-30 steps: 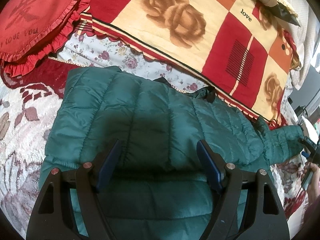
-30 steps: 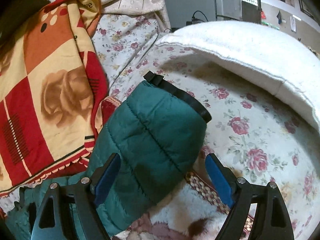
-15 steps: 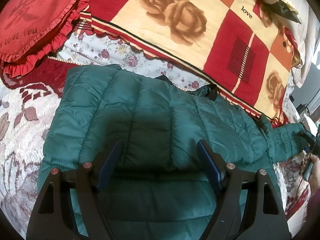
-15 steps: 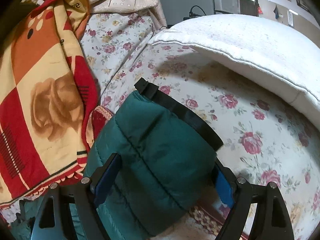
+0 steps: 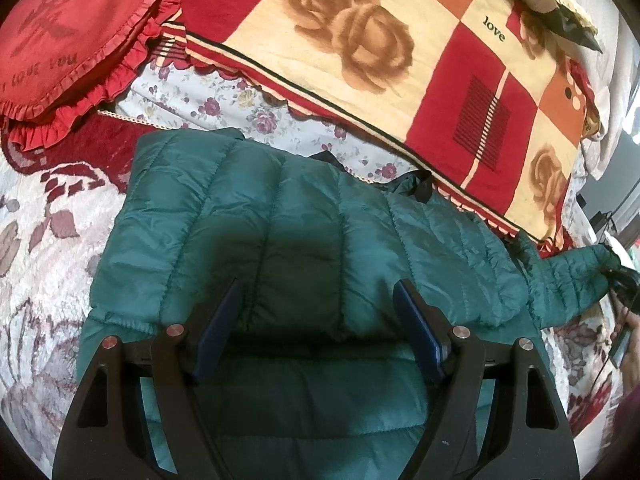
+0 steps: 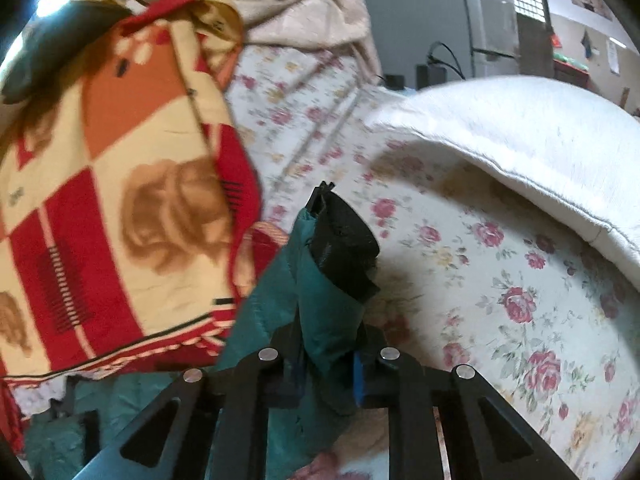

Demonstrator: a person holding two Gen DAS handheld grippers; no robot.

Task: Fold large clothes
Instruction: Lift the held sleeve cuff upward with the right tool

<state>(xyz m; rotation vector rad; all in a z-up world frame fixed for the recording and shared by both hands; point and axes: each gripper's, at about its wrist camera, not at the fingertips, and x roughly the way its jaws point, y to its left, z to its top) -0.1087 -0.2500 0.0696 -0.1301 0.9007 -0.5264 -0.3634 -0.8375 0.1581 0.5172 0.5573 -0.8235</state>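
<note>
A green quilted jacket lies spread on the bed. My left gripper hovers open over its body with nothing between the fingers. The jacket's sleeve stretches off to the right. In the right wrist view that sleeve stands bunched up, with its black cuff on top. My right gripper has its jaws closing tight on the sleeve just below the cuff, and both pads press on the fabric.
A red and cream rose blanket lies behind the jacket, with a red frilled cushion at the far left. A thick white quilt rises on the right over the floral sheet. A hand shows at the right edge.
The right gripper's jaws went from wide open around the sleeve end to shut on it, and the sleeve rose and bunched up. The left gripper stayed still.
</note>
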